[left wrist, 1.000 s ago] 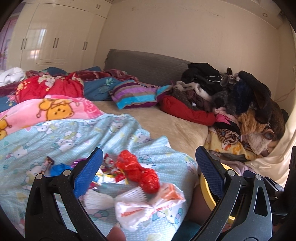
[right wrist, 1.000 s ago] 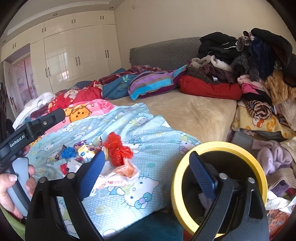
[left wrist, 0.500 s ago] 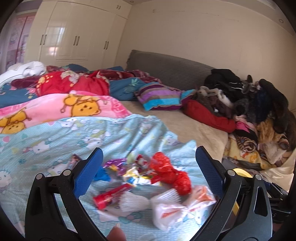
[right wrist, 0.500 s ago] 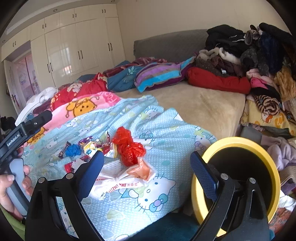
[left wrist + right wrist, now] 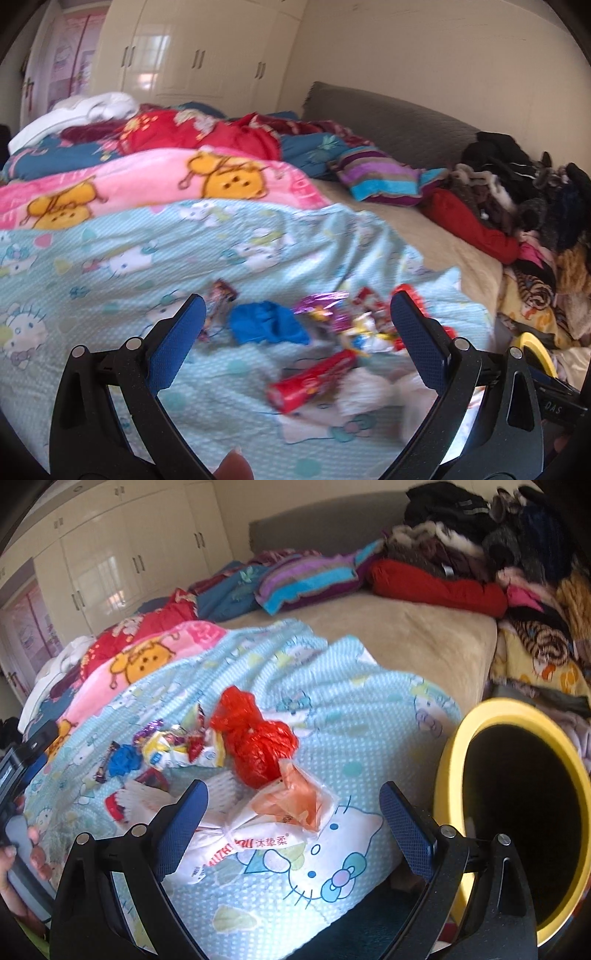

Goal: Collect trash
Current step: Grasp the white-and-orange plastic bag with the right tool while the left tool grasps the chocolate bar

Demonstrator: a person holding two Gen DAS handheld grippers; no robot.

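- Grippers first: my right gripper (image 5: 291,814) is spread wide with nothing between its blue pads, hovering just above the white tissue pack (image 5: 236,834); my left gripper (image 5: 293,325) is equally wide and empty over the wrapper litter.
- Tissue pack under my right gripper: soft, light, crinkly film pinched in the middle. I judge that waist the best place to grip. Red print on it reads partly as Chinese characters; I cannot make out the Latin letters beside them.
- Orange-tinted clear bag (image 5: 295,797) touches it, flimsy and likely slippery.
- Red tube wrapper (image 5: 314,380) lies between my left fingers, light but stiffer; I would take it across its middle.
- Knotted red plastic bag (image 5: 255,746) sits beyond, squashy; its knot offers a hold.
- Blue crumpled scrap (image 5: 266,326) and shiny candy wrappers (image 5: 173,744) lie further, all on the pale blue cartoon-cat blanket (image 5: 351,709).
- Yellow-rimmed bin (image 5: 454,760) stands just beside the bed edge, to my right.
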